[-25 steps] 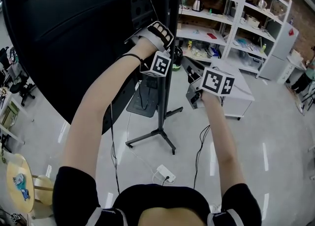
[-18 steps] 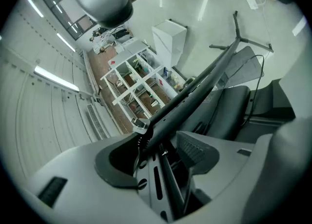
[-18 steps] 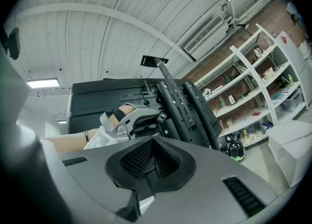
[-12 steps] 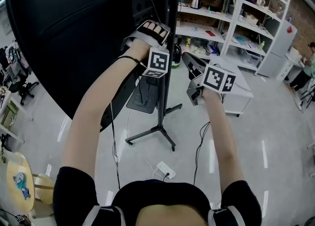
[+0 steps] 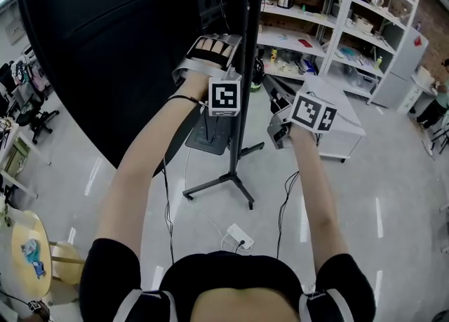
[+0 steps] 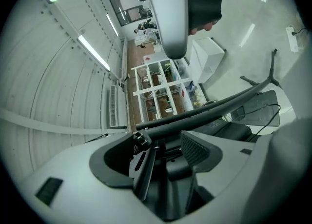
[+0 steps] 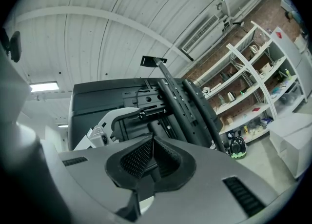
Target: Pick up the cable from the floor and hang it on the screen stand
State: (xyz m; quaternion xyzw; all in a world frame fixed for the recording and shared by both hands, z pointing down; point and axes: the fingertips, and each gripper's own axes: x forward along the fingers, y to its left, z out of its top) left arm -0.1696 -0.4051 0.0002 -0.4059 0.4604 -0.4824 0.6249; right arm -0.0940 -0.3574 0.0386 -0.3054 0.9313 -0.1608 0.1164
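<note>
Left gripper [image 6: 165,145]: jaws apart, raised against the screen stand pole [image 5: 243,47].
Right gripper [image 7: 150,151]: pads pressed together with nothing between them, just beside the pole.
Black cable [image 5: 168,210]: hangs down beside the left forearm [image 5: 140,166]; its upper end is apparently hidden behind the arm.

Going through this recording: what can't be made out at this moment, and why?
The cable: in the head view its upper end goes behind the left forearm, so whether it hangs on anything is unclear.
The screen stand: its top is cut off by the head view's upper edge.
Items on the shelving: too small to name in the head view.
The left gripper: in the head view the hand covers its jaws.
</note>
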